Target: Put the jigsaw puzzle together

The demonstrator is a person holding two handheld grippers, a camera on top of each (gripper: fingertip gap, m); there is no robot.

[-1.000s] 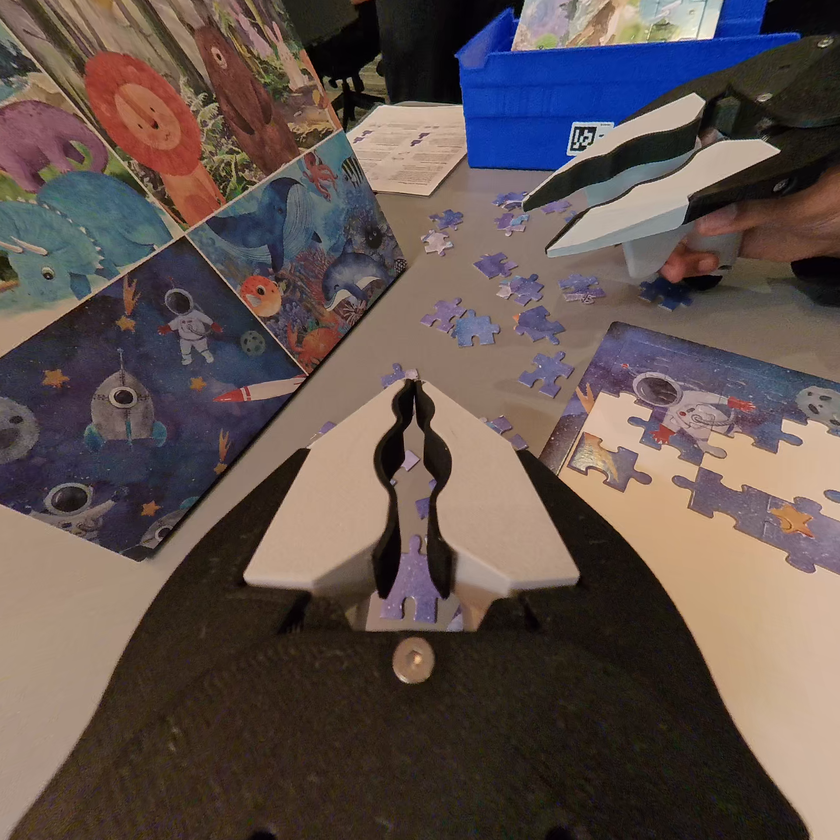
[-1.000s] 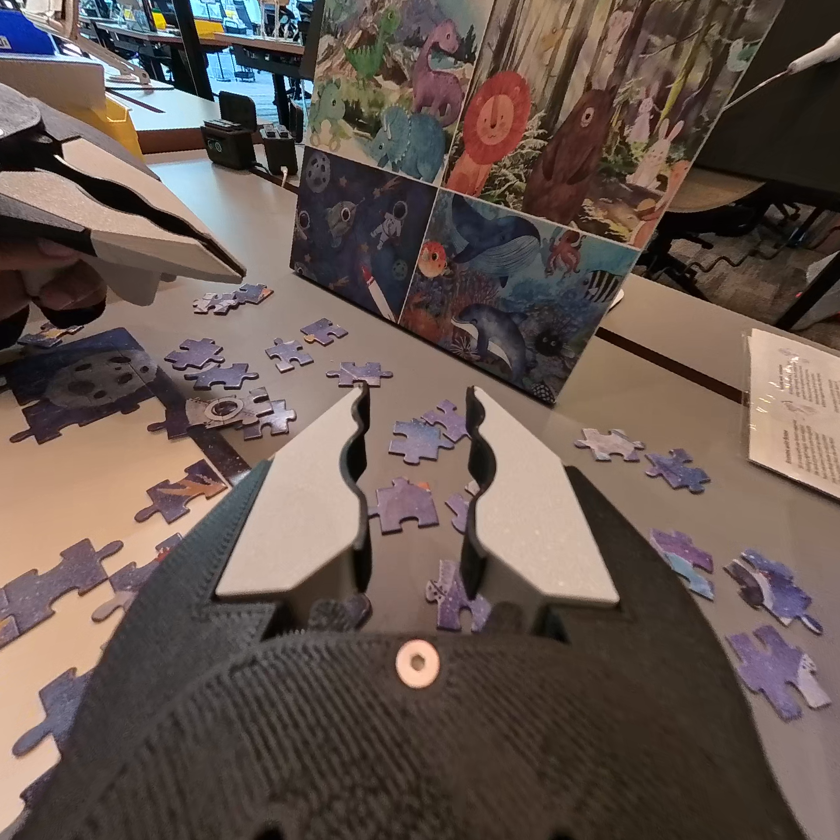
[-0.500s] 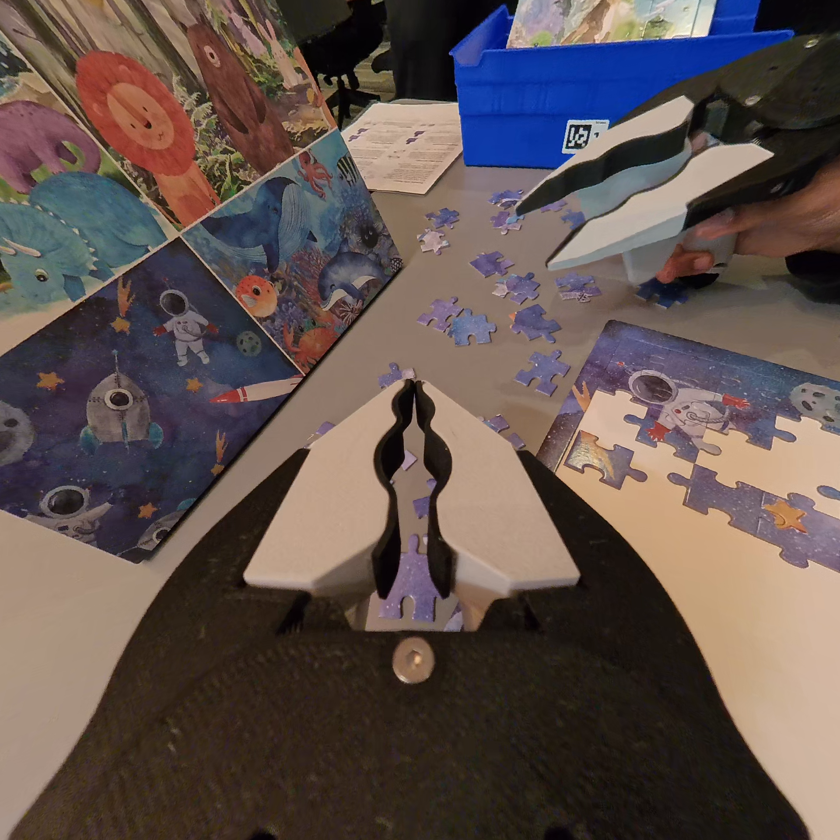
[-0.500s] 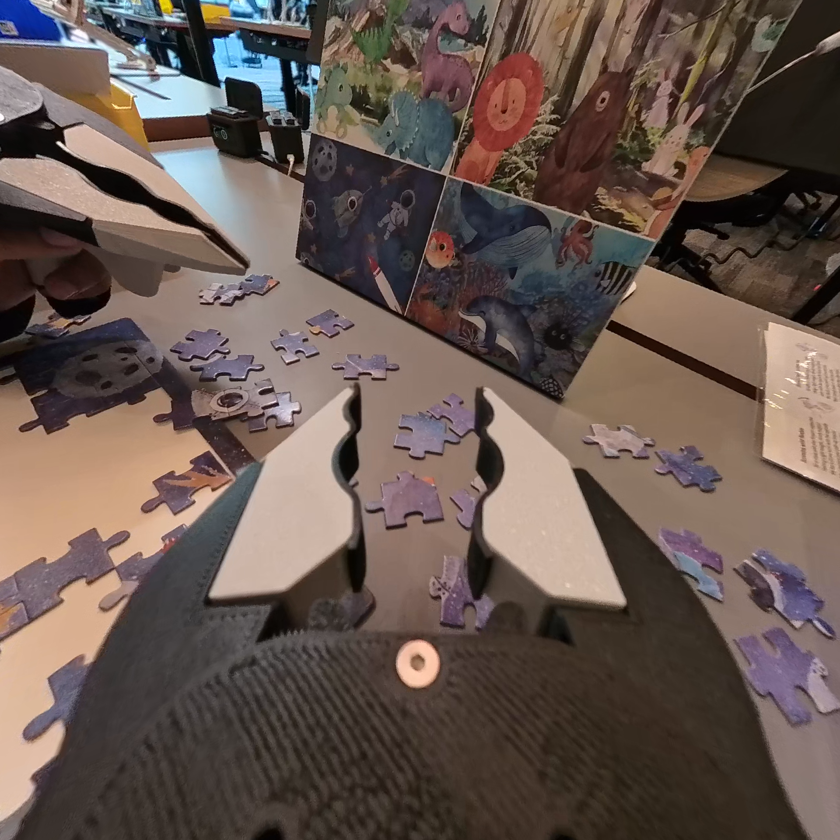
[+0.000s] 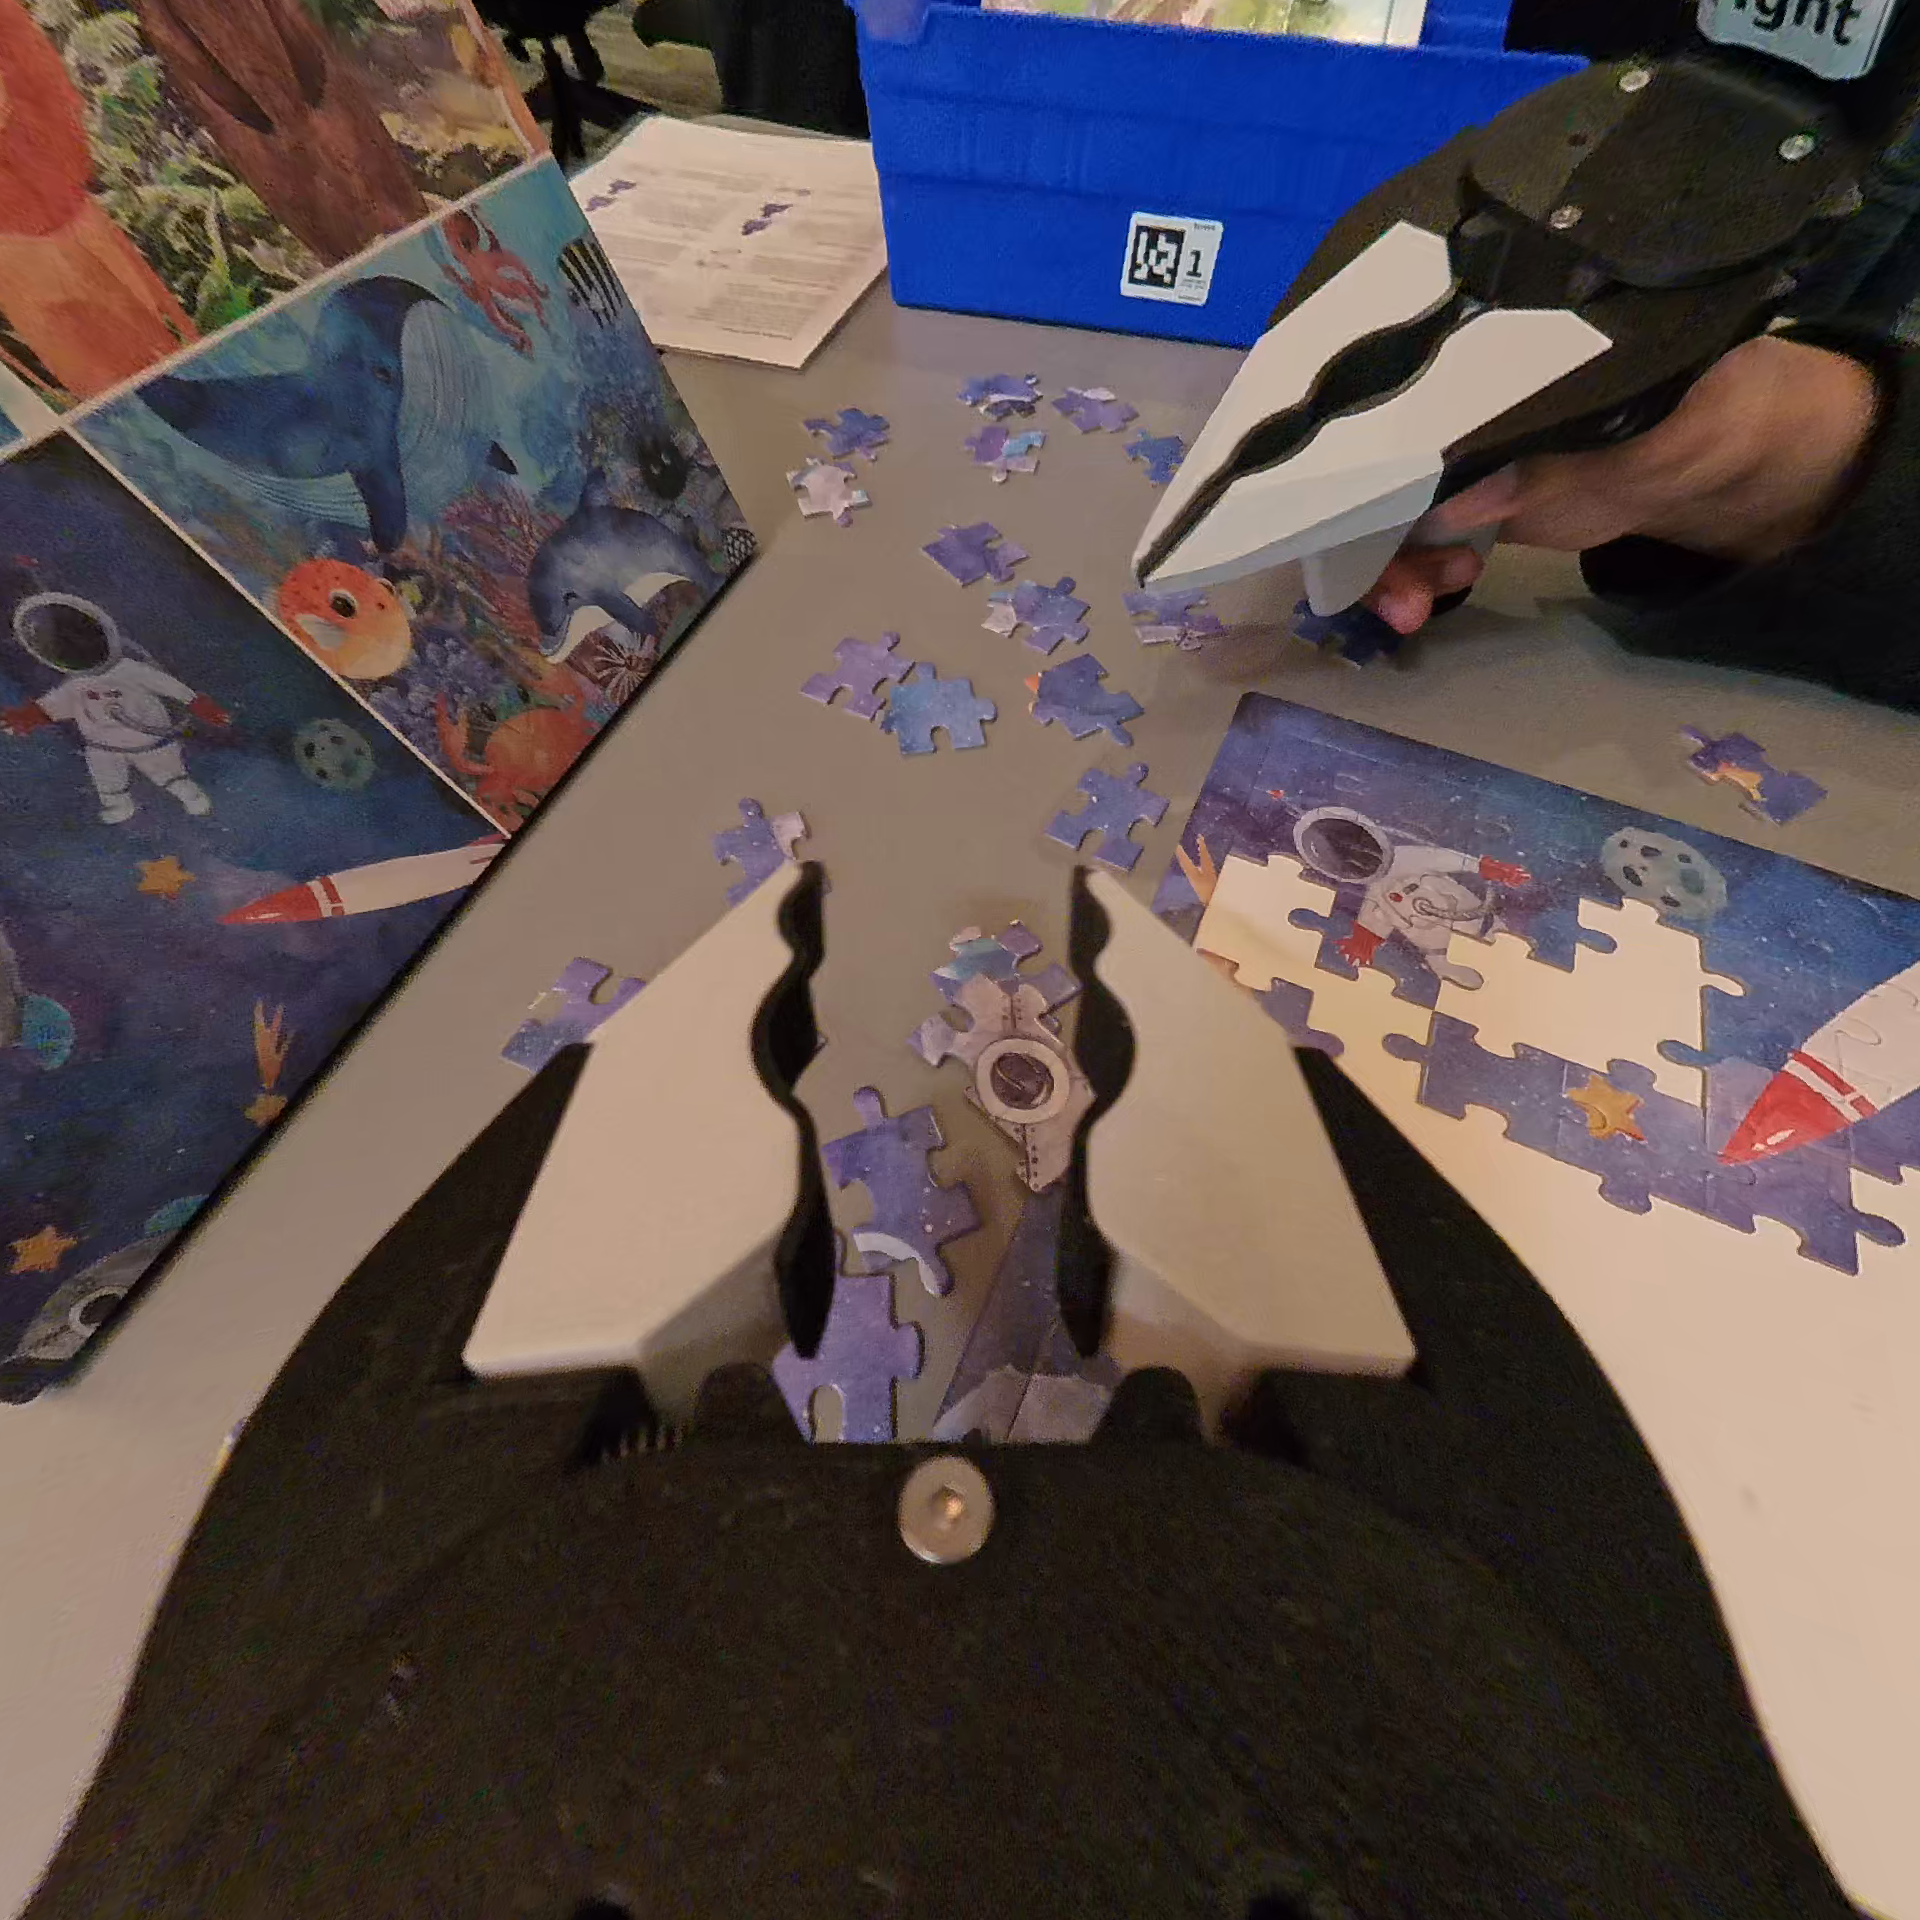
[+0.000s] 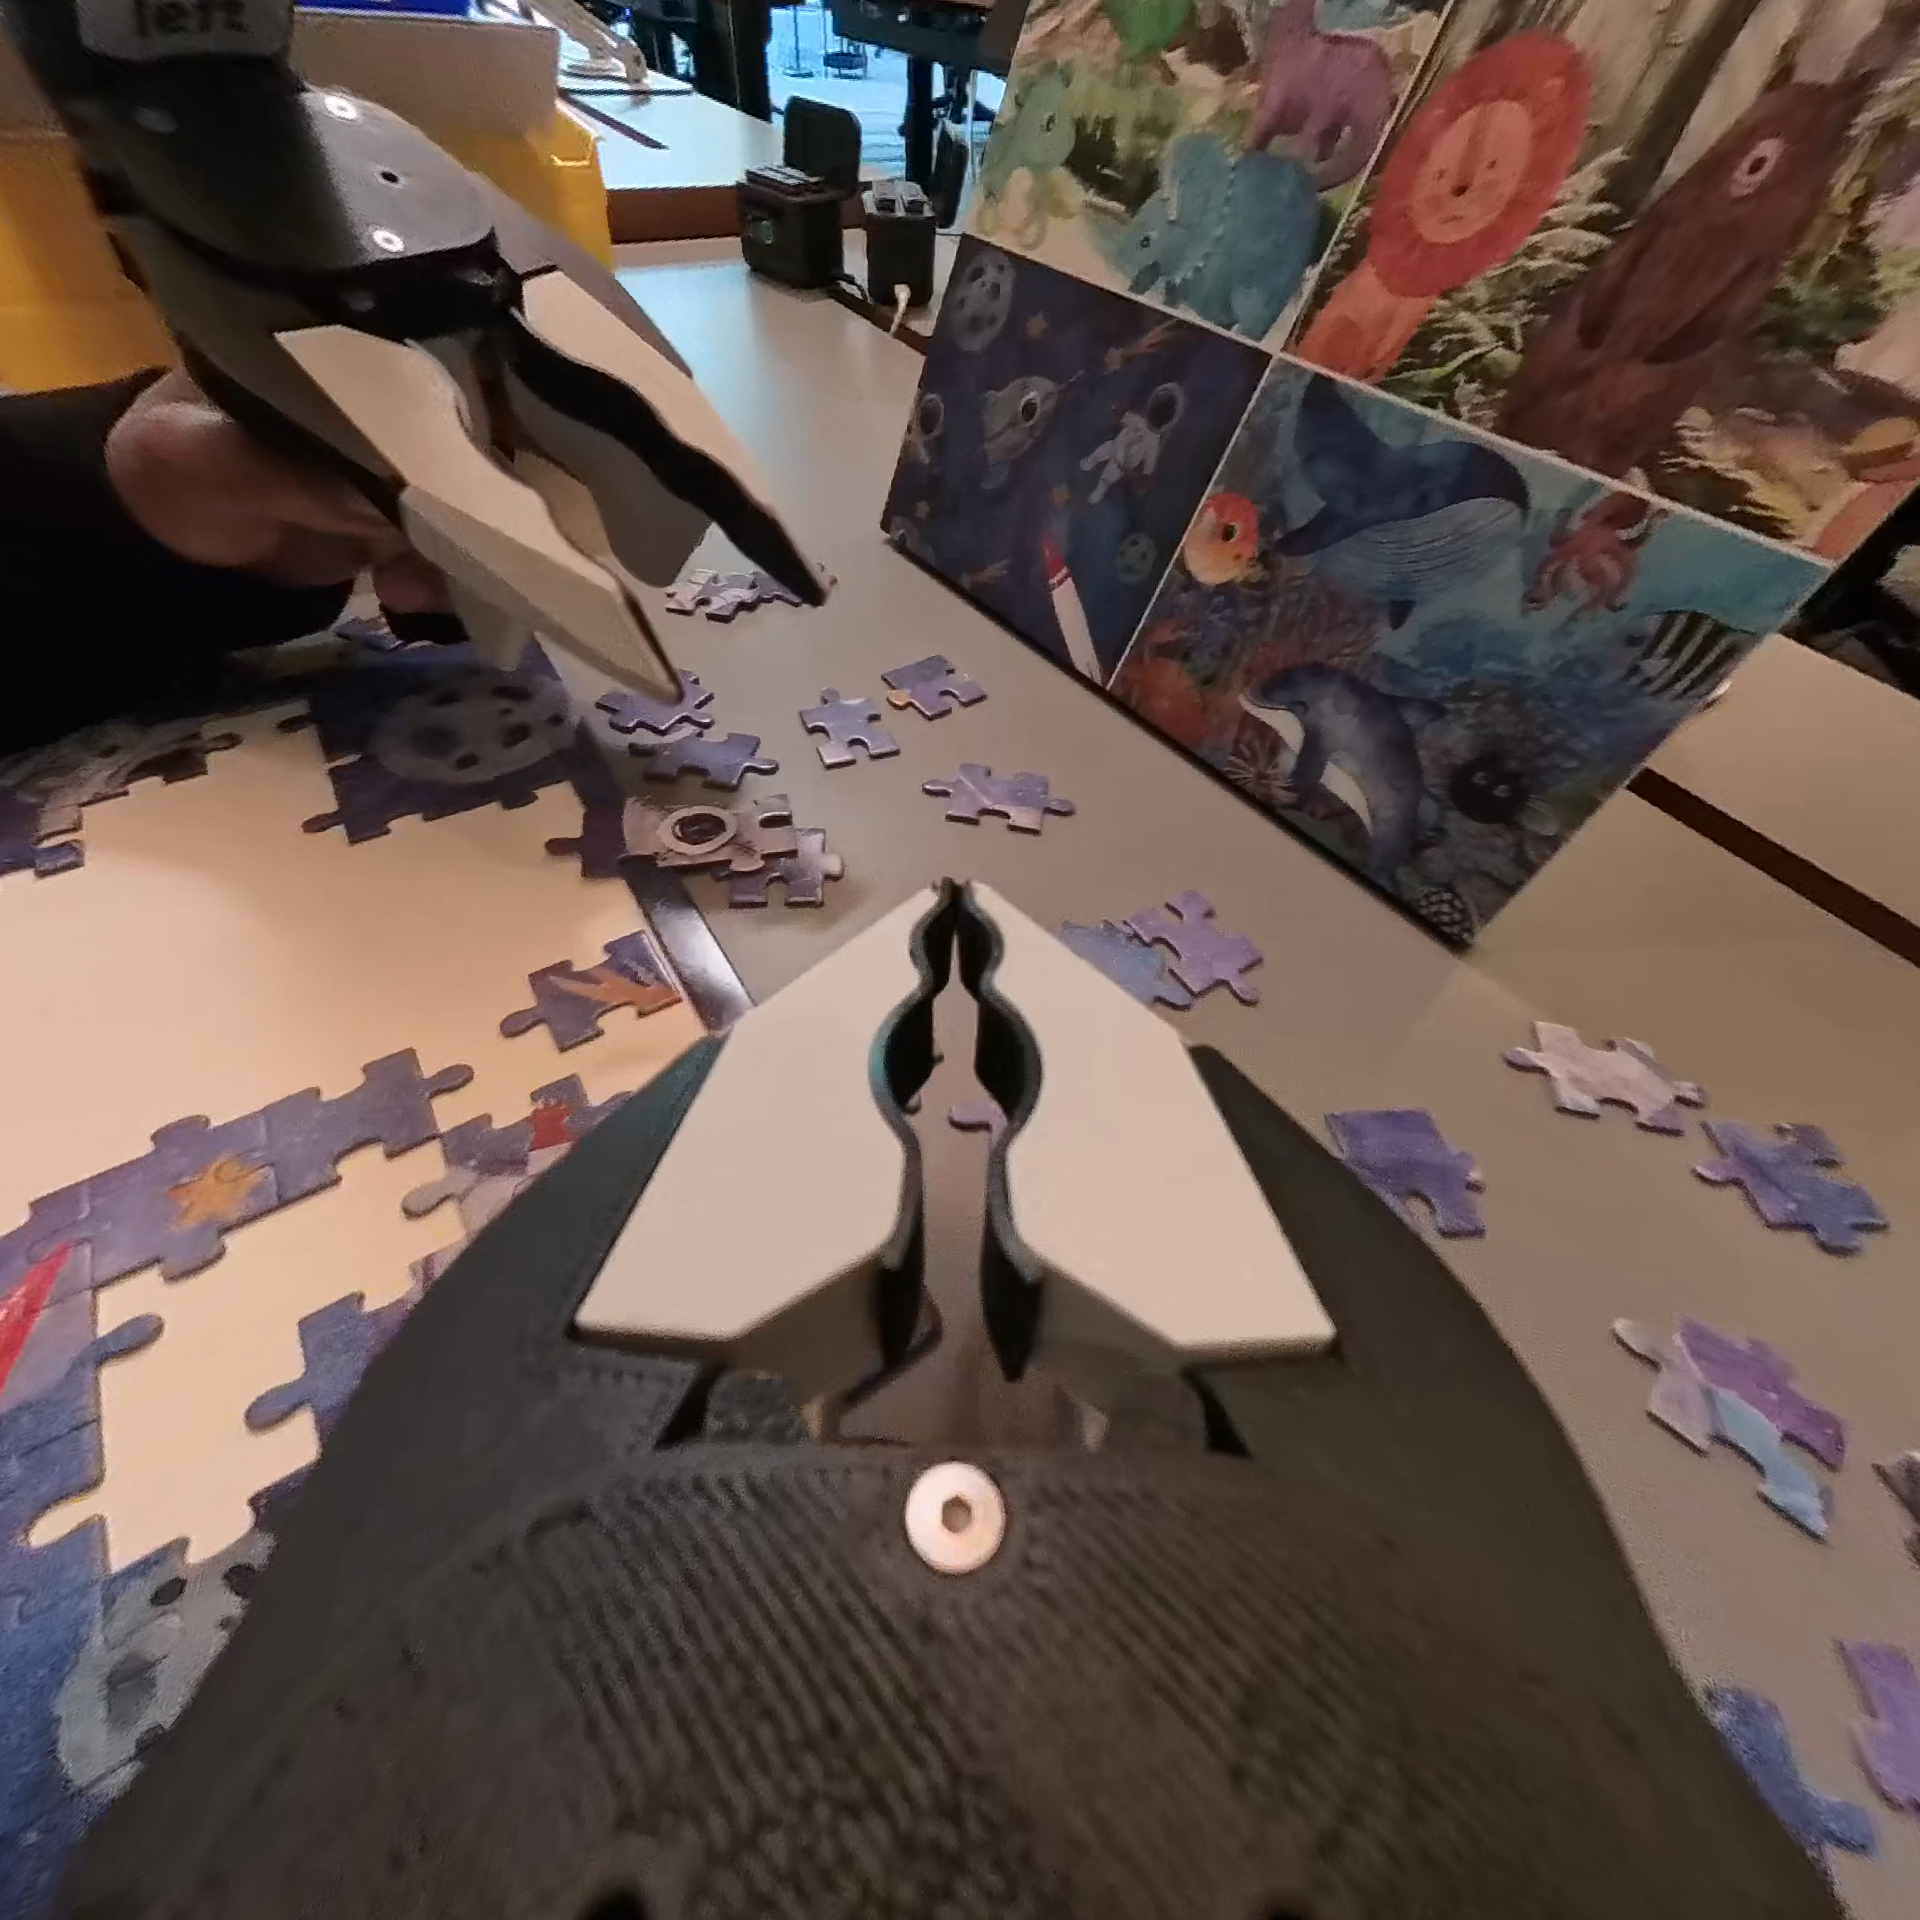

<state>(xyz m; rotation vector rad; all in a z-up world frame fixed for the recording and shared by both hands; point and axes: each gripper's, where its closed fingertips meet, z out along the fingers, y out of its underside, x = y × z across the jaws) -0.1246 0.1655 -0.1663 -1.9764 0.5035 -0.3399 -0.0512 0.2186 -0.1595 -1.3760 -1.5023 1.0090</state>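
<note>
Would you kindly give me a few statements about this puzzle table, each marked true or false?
1. The left claw is open. True.
2. The right claw grips a puzzle piece. False: its fingers are shut with nothing seen between the tips.
3. A piece with a round grey porthole lies on the table between the left claw's fingers. True.
4. The puzzle board is fully filled. False: pale bare gaps remain.
5. The bin behind the loose pieces is red. False: it is blue.
6. A picture box stands upright on the table. True.
</note>
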